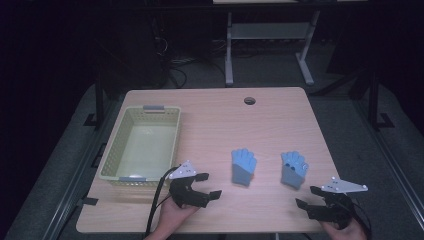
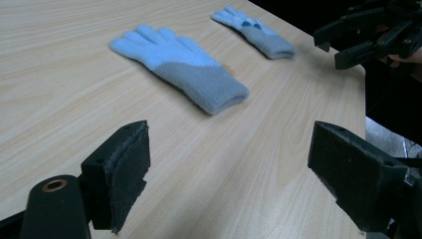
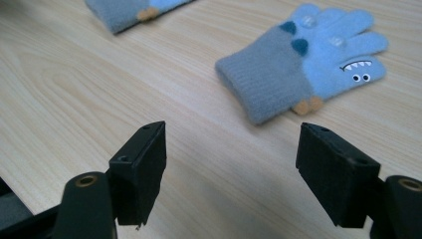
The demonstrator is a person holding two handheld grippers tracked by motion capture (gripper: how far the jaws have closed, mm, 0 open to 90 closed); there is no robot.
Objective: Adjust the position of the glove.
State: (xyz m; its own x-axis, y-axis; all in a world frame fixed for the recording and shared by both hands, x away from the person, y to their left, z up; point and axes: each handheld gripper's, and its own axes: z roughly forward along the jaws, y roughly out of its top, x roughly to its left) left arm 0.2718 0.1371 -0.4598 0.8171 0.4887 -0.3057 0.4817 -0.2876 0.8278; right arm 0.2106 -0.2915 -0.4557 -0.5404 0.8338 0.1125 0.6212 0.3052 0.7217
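Near the surface's front edge, the left hand-held gripper [image 1: 203,186] and right hand-held gripper [image 1: 306,196] both hang wide and empty, so the reach is only starting. Just beyond lie the left glove [image 1: 243,167] and right glove [image 1: 294,169], cuffs toward the person. Each gripper next needs to descend onto a cuff, probably bound for the basket [image 1: 112,152] at the left edge.

Pale green plastic basket [image 1: 116,152] along the table's left edge, round cable hole [image 1: 249,100] near the far edge, wooden table [image 1: 215,120]
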